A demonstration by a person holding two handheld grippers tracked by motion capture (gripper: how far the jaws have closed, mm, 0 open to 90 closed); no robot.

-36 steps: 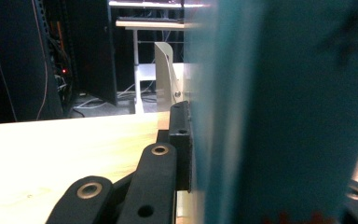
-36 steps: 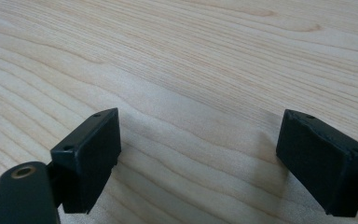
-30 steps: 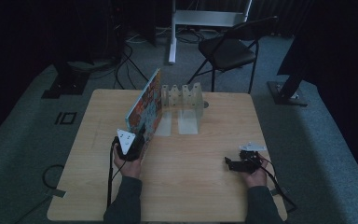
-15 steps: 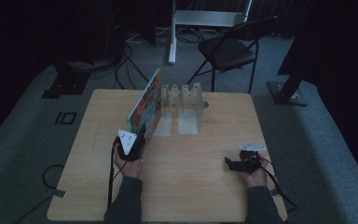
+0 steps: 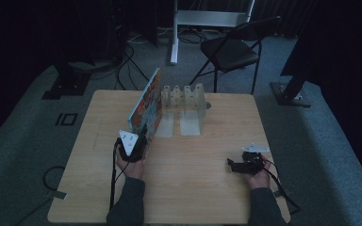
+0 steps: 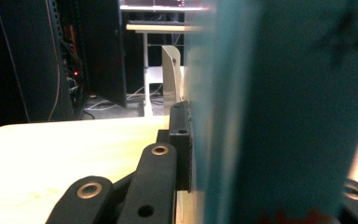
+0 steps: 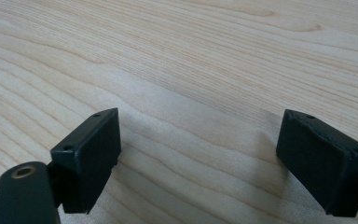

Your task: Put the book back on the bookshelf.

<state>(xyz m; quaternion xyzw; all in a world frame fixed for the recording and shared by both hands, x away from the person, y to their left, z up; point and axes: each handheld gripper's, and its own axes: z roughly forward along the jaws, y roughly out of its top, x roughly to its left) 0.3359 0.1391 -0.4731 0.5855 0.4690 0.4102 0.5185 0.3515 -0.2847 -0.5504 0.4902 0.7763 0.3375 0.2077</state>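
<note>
A pale wooden surface point(image 5: 193, 188) stands on grey carpet in a dark room, a black folding chair point(image 5: 233, 49) beyond its far edge. A white rack point(image 5: 184, 96) stands at the far middle. The left tongs point(image 5: 139, 141) clamp the near edge of a colourful book point(image 5: 146, 106), upright and leaning beside the rack. The right tongs point(image 5: 231, 165) rest gaping on bare wood, well apart.
</note>
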